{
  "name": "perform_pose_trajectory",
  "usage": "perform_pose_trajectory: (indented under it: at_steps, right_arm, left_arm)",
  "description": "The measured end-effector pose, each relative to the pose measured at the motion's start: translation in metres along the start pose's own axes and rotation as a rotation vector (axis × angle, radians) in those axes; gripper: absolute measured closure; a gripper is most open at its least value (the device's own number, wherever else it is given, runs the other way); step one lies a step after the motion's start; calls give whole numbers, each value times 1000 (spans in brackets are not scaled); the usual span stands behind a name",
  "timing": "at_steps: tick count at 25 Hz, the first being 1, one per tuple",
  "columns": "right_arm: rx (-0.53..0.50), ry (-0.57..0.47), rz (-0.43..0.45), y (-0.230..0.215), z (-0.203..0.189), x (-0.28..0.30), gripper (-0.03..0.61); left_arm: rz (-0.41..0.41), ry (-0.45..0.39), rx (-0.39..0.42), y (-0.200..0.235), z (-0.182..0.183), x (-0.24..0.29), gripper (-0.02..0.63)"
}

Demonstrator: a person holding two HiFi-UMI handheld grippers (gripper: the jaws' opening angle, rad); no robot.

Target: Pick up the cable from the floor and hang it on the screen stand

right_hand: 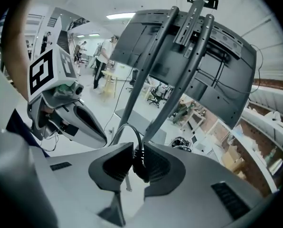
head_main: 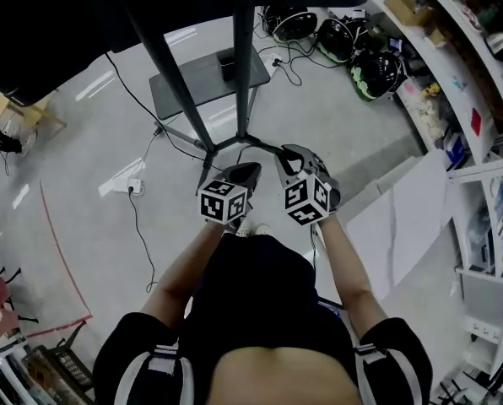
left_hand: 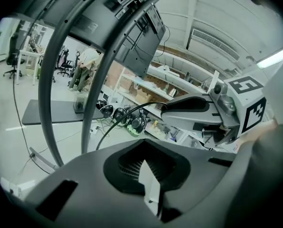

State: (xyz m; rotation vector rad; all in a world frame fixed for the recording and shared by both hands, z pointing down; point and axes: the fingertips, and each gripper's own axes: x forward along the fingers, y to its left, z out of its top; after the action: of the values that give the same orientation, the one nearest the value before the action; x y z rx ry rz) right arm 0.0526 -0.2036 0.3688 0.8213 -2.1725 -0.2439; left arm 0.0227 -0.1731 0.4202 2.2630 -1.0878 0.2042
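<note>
Cable (right_hand: pixel 140 165) before screen stand (right_hand: pixel 150 65)

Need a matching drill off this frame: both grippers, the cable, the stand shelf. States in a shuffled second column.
1. left gripper
2. right gripper
3. cable
4. stand shelf

A. pinched between two jaws
B. jaws together, nothing held
C. carries a small dark box
D. clamped on the cable

Pairs: 1-B, 2-D, 3-A, 4-C

Helmets (head_main: pixel 371 76) near cluttered shelves (head_main: pixel 451 57)
</note>
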Motion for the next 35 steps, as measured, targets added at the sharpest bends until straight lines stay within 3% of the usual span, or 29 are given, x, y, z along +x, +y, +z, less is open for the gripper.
perform_pose_trajectory:
  at_steps: [9,15,19,29,35]
  right_arm:
    - [-49,-113,-58,-27,68,-19,494]
    - [-111,-173,-81,-38,100,-28,494]
    - [-148,-206,-65,-36,114,-30,494]
    - [-218,-316,30,-35,158,-29,495]
    - [-307,-401,88,-32,197,-33,497]
  left_arm:
    - [6,-81,89,-5,54,-29,611]
    - [50,-82,194,-6,81,-39,611]
    - [56,-128,174,-7,95,-48,611]
    - [186,-178,121,14,111,-73,611]
    - [204,-230,140,13,130,-91,611]
